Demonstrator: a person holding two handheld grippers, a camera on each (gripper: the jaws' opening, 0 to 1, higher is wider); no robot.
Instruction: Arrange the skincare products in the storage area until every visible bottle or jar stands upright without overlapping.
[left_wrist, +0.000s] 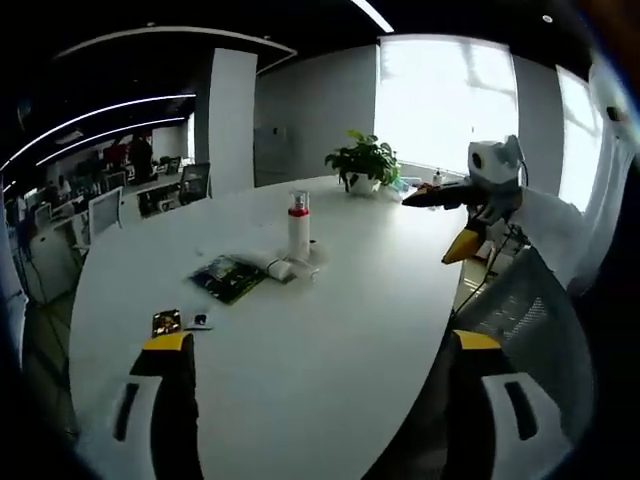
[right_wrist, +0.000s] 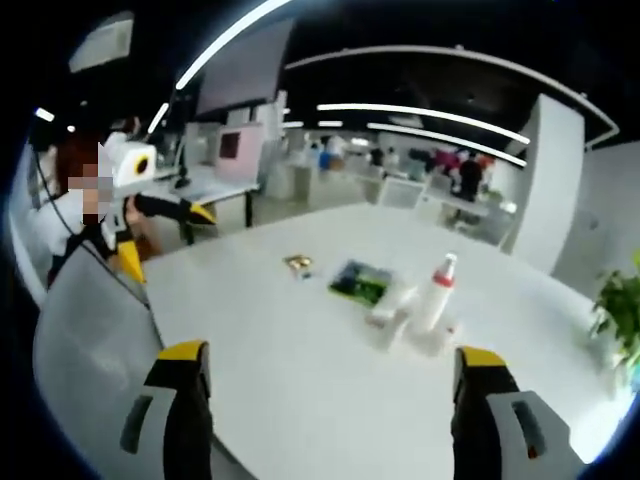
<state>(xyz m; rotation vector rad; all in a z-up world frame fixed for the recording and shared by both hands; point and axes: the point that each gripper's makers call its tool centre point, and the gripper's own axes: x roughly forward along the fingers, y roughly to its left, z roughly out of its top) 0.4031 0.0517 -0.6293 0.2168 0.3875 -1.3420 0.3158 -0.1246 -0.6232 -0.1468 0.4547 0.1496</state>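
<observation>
Skincare bottle (left_wrist: 298, 226), white with a red collar and a clear cap, stands upright near the middle of the round white worktop (left_wrist: 300, 360). Going left to right in the left gripper view: a small dark packet with gold print (left_wrist: 166, 322) lies near the left edge of the worktop with a tiny dark item just beside it; next comes a flat green-and-black sachet (left_wrist: 228, 277); then a small white jar or cap (left_wrist: 280, 269) lying close against the foot of the bottle, on what looks like a clear wrapper. Beyond, at the far edge, a potted plant (left_wrist: 363, 162) stands by the bright window. At the right, the right gripper (left_wrist: 452, 215) hangs above the edge of the worktop, white and black with yellow tips.

The left gripper (left_wrist: 320, 345) holds its jaws spread wide, with nothing between them, well short of the bottle.

In the right gripper view, the left gripper (right_wrist: 170, 210) shows at the left, held by a person beside a grey mesh chair back (right_wrist: 90, 330). The packet (right_wrist: 297, 263), the sachet (right_wrist: 360, 282), the jar (right_wrist: 385, 312) and the bottle (right_wrist: 437, 290) follow across the worktop (right_wrist: 300, 400). The right gripper (right_wrist: 330, 365) has its jaws spread apart and empty, well apart from the products.
</observation>
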